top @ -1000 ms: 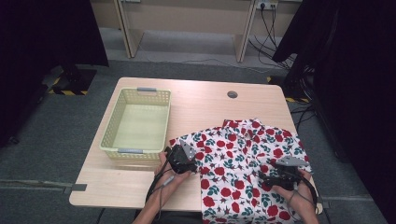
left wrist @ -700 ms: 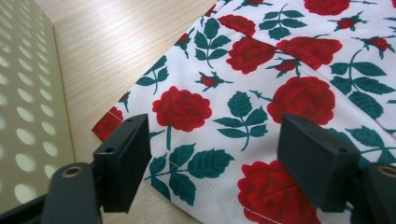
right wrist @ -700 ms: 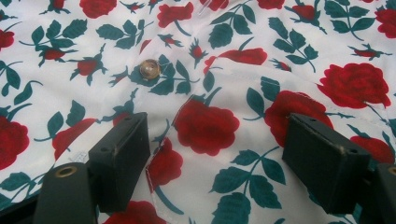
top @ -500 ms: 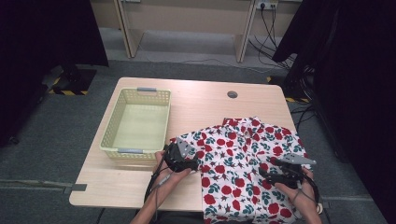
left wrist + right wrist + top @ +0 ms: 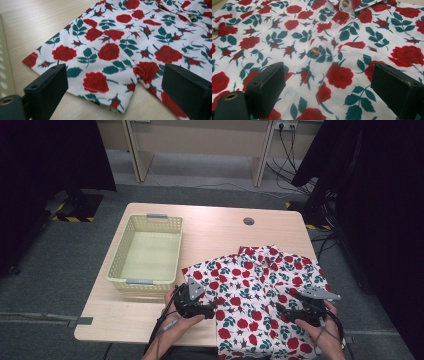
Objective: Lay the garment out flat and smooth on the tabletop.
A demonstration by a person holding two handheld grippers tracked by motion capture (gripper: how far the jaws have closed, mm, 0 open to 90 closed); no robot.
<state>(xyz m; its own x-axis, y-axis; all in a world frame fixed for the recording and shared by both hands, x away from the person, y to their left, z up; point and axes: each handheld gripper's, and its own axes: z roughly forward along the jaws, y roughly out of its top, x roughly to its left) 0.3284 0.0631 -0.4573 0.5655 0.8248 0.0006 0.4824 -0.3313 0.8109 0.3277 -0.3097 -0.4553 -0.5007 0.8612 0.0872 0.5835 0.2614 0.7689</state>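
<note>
Now both my grippers, left point(image 5: 210, 309) and right point(image 5: 281, 308), have just been opening, jaws wide, nothing between. Rose-print shirt point(image 5: 260, 290) lies flat beside basket point(image 5: 131, 281). Next: regrip sleeve hem point(image 5: 107, 101) for folding.

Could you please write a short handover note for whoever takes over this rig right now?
Left tongs: jaws apart, just been opening, nothing clamped; they sit at the near left edge of the floral shirt, over its sleeve hem.
Right tongs: jaws apart, also just been opening, holding nothing, above the shirt's button placket.
Things: the shirt lies spread flat on the table, collar toward the far side, near hem hanging over the front edge. The yellow basket stands to its left with nothing in it.
Done: shirt laid out and let go.
Left: probably folding it and putting it into the basket.
</note>
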